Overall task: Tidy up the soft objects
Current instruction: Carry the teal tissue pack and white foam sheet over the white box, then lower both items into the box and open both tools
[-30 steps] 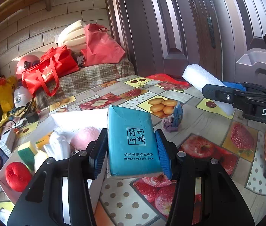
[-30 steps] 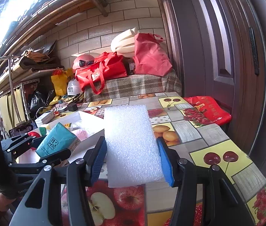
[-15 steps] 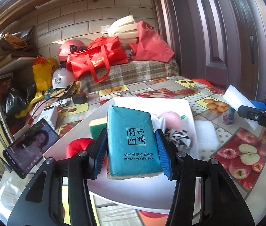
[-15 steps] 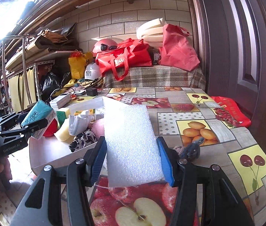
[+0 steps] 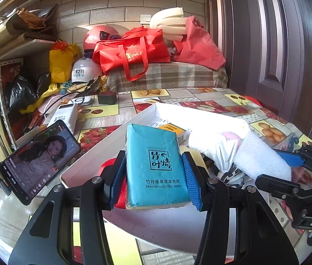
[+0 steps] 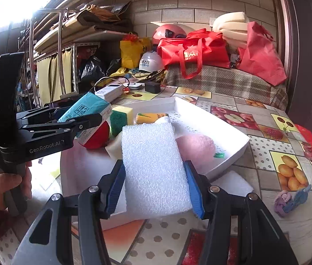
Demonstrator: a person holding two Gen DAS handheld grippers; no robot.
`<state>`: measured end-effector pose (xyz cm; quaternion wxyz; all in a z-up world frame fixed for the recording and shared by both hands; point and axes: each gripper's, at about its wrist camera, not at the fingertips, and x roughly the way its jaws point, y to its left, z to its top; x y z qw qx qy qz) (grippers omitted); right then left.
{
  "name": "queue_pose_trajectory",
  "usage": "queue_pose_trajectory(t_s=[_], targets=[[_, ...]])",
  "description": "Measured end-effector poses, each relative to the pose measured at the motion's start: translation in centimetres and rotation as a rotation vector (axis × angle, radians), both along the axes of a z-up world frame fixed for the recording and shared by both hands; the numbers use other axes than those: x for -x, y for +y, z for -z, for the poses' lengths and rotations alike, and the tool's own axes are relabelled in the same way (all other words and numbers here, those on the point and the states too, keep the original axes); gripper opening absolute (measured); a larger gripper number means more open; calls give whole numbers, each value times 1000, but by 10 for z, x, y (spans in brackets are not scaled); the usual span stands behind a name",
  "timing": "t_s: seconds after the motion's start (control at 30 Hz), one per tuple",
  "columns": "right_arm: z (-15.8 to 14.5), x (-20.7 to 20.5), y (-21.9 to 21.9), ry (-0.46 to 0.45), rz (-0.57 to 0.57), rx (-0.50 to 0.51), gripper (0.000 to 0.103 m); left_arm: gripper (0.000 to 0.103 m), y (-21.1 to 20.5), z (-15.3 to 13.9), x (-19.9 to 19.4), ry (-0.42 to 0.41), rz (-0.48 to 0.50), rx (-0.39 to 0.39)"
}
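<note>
Over white tray [image 5: 202, 112], tissue pack [image 5: 156, 165] points lengthwise away.

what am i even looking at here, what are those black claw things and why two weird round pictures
No robot here: a person holds two handheld grippers, each with a fisheye camera looking along its fingers, hence two round pictures. The left wrist view shows the left gripper clamped on a teal tissue pack. The right wrist view shows the right gripper squeezing a white foam sheet. Both hover over a white tray on a fruit-patterned tablecloth. The tray holds a red ball, a green and yellow sponge and a pink puff. A phone is propped nearby.
</note>
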<state>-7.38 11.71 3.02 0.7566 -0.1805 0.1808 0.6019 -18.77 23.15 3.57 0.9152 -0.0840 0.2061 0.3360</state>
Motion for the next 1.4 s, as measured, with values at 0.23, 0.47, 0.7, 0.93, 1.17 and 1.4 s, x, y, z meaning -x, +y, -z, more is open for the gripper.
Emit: queue_pose_trajectory(t_s=[0.23,0.47,0.7,0.93,1.17,1.4], targets=[[9,-18,43,55,66,87,53,50,18,2,-18,38,28,42],[11,-55,64,176,184,82,50,50,37,2,-25,33,-16,60],[2,-30,61,71,122,33,86,79,29,-3,-13,-12,-79,-2],[-9,-13,46,-40,118,-75,103,103,24,-8,6,-83,-149,-54],[-13,-14,34,-71,228,-128,103,103,24,-10,9,-97,-158,-63],[-9,-20,16,-17,263,-109,103,103,20,-9,16,-119,-162,-41]])
